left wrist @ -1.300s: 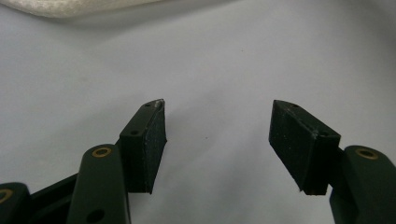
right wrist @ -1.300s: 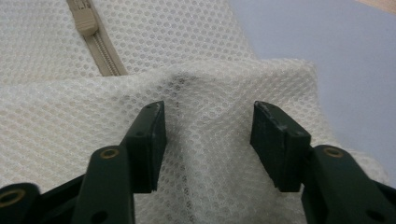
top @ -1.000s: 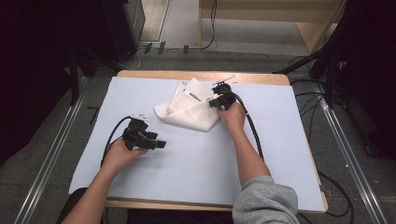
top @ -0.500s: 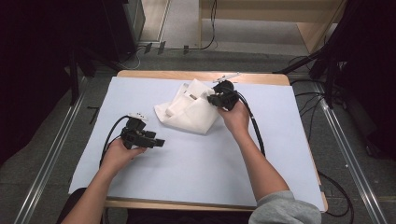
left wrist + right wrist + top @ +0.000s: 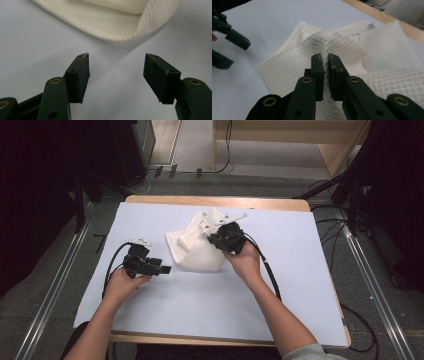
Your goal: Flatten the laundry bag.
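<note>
Right gripper (image 5: 325, 60) pinching a raised fold of white mesh cloth (image 5: 287, 67), cloth crumpled and partly folded beneath and beyond it on pale blue mat (image 5: 300, 285), left gripper (image 5: 116, 75) jaws apart, near the cloth's rounded edge

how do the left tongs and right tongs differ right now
The left tongs stand open with nothing between the jaws; the right tongs are shut on a fold of the white mesh cloth. The left tongs sit low over the pale blue table cover, short of the cloth; the right tongs lift its fabric. Both have black jaws.
</note>
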{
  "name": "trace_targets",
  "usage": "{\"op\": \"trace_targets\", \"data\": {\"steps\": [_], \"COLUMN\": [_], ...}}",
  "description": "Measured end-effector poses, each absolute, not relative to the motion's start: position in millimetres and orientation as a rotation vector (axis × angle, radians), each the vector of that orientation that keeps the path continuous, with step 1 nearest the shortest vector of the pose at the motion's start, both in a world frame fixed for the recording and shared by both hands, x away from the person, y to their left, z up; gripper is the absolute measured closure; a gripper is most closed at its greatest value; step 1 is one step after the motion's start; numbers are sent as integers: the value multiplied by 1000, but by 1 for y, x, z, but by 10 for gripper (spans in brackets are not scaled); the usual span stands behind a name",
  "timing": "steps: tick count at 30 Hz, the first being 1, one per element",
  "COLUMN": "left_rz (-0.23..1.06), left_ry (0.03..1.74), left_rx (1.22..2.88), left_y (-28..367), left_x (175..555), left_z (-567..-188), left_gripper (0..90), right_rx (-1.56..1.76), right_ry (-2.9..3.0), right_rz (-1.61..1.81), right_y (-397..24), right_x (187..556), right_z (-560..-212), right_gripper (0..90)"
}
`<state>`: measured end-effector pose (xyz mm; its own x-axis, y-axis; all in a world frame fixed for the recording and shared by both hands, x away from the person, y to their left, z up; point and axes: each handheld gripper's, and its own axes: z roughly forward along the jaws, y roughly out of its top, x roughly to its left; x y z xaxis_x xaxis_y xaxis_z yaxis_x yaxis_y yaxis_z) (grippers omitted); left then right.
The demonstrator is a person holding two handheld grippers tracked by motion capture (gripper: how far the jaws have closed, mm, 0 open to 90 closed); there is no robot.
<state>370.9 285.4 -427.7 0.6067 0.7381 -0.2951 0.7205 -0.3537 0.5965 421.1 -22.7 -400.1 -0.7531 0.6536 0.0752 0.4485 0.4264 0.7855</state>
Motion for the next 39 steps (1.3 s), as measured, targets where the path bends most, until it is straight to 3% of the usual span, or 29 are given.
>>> {"op": "trace_targets", "data": {"steps": [8, 21, 27, 33, 39], "left_rz": [70, 82, 80, 65, 66], "left_ry": [1204, 1216, 1210, 1209, 1201], "left_rx": [2071, 2067, 2080, 2084, 2093], "left_y": [304, 306, 304, 303, 301], "left_x": [372, 372, 372, 373, 373], "left_z": [-424, -424, -424, -426, -426], "left_gripper": [392, 393, 393, 392, 393], "right_rx": [850, 888, 941, 982, 983], "right_ry": [2544, 2619, 2640, 2616, 2592], "right_rz": [1250, 1284, 1261, 1258, 1245], "right_y": [13, -8, -15, -21, -30], "right_x": [391, 335, 312, 303, 293], "right_z": [-417, -439, -445, -429, -412], "right_gripper": [856, 847, 777, 637, 610]}}
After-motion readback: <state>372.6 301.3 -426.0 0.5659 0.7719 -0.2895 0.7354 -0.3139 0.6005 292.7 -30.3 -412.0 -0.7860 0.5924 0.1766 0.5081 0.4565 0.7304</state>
